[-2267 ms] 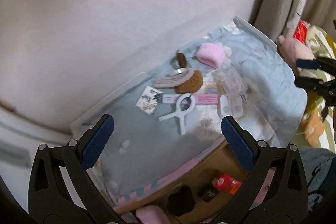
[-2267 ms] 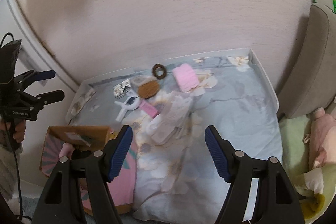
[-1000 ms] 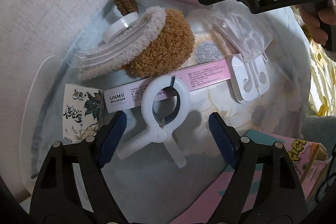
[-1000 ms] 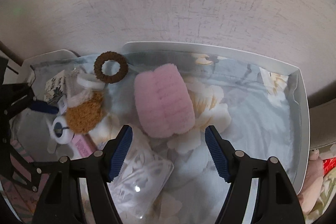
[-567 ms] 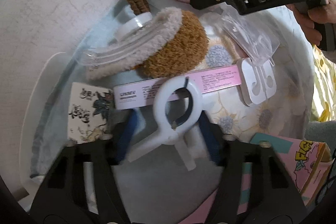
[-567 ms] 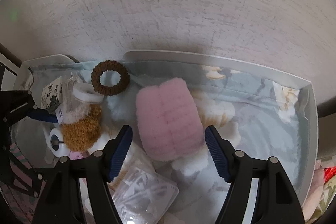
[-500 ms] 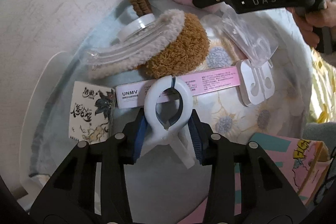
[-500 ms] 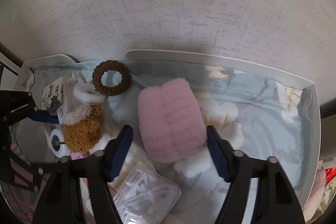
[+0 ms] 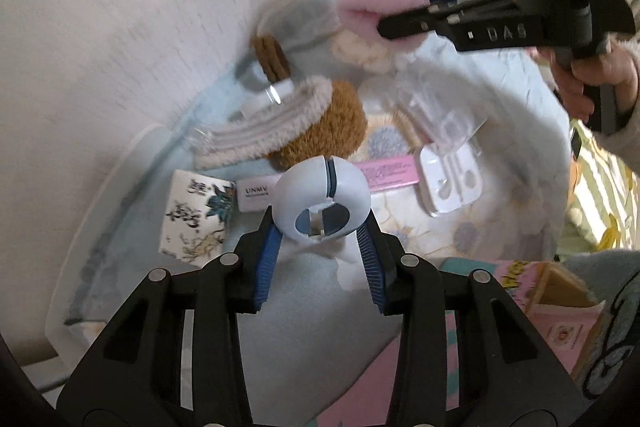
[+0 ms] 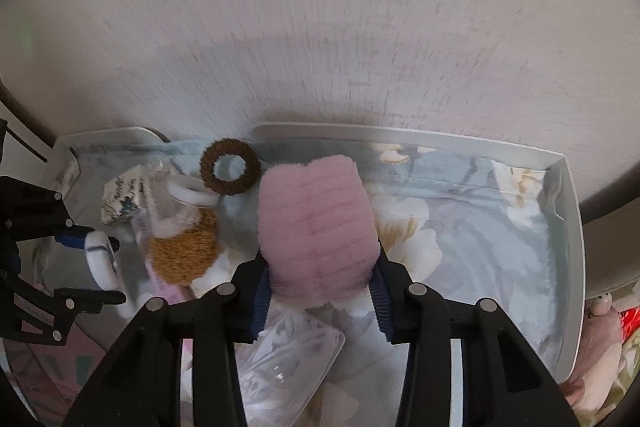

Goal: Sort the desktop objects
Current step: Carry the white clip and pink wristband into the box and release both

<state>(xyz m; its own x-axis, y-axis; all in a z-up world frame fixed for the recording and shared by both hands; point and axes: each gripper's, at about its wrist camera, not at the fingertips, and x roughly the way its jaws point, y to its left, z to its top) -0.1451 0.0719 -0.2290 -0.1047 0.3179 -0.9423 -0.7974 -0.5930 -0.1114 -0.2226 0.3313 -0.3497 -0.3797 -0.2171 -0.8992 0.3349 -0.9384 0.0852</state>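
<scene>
Soft, even daylight, heavy fisheye bend w/ black corners, motion blur in left view, faint wall shadow

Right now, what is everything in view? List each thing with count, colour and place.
clip: 1, white, between the left gripper's fingers
fluffy band: 1, pink, between the right gripper's fingers
hair ring: 1, brown, tray's back edge
plush piece: 1, brown and cream, tray centre
slim box: 1, pink, behind the clip
patterned card: 1, white, tray's left
tray: 1, white, cloth-lined
left gripper: black, closed on the clip
right gripper: black, closing on the band
</scene>
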